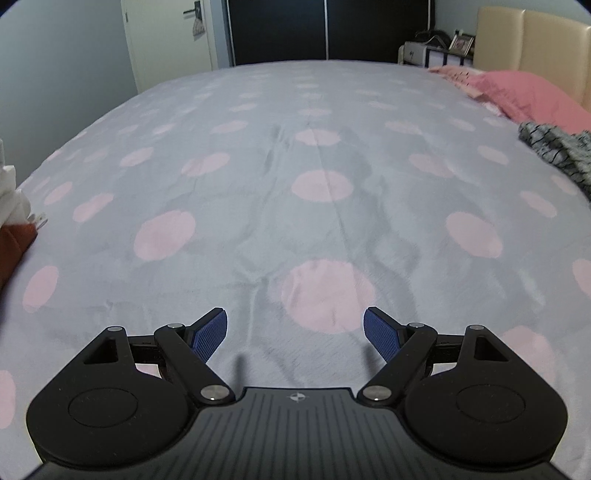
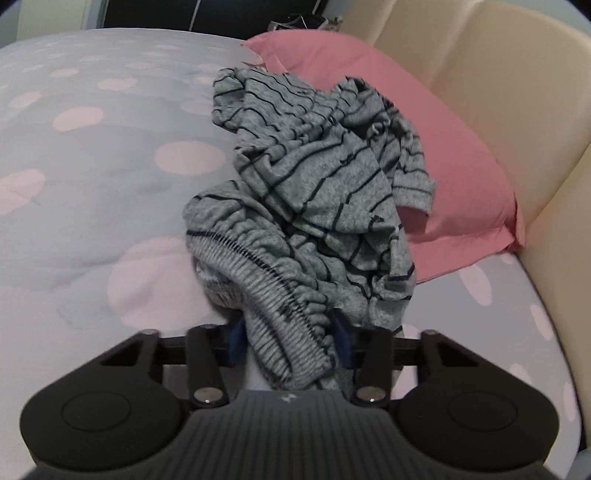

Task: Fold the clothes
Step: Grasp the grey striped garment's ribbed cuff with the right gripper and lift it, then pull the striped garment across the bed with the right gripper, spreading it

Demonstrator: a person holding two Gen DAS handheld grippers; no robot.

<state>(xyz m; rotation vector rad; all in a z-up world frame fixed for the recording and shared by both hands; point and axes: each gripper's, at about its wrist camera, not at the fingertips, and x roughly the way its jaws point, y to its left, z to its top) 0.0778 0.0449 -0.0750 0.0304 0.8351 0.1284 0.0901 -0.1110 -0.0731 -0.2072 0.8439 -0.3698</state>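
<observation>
A crumpled grey garment with thin dark stripes [image 2: 314, 177] lies in a heap on the bed, leaning partly on a pink pillow [image 2: 461, 155]. Its ribbed elastic waistband [image 2: 273, 306] runs down between the blue pads of my right gripper [image 2: 288, 339], which press it from both sides. In the left wrist view the same garment [image 1: 557, 151] shows only at the far right edge. My left gripper [image 1: 293, 321] hovers low over the bare bedspread, open, with nothing between its blue pads [image 1: 207, 336].
The bed is covered by a grey spread with pink dots [image 1: 258, 184]. A cream padded headboard [image 2: 498, 74] stands behind the pillow. White and orange items [image 1: 14, 218] sit at the bed's left edge. A white door [image 1: 166, 40] and dark wardrobe [image 1: 325, 29] stand beyond.
</observation>
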